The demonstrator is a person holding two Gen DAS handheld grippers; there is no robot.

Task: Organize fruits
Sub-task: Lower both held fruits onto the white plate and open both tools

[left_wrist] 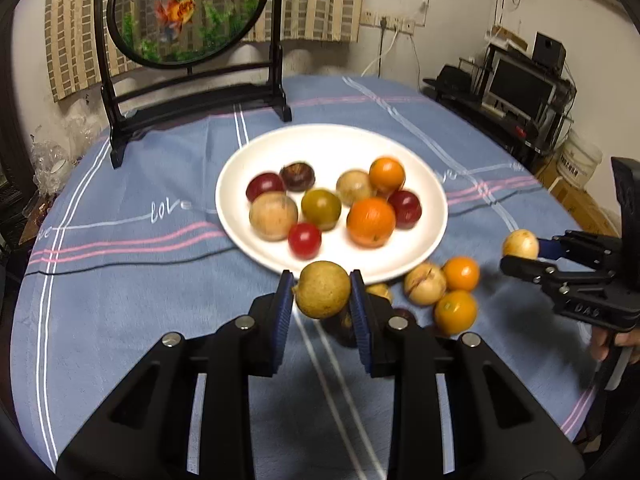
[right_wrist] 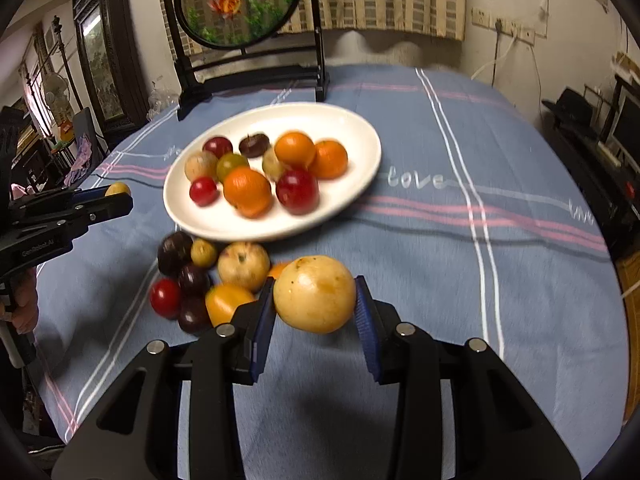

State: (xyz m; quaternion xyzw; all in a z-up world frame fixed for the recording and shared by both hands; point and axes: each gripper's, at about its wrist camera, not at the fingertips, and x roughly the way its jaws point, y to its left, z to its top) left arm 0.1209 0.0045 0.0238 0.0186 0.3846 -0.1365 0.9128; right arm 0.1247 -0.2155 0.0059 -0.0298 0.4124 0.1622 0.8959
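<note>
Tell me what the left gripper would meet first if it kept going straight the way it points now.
Probably the near rim of the white plate, just beyond the fruit held by the left gripper; depth is unclear.

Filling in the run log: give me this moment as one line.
left hand-held gripper: holds tan fruit | right hand-held gripper: holds yellow fruit | plate: part filled | loose fruit beside plate

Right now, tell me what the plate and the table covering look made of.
Plate: looks like glazed ceramic, possibly melamine; smooth, uniformly white, with a slight sheen. Tablecloth: woven fabric, matte blue with white and pink stripes and "love" lettering; it drapes over the table edge.
</note>
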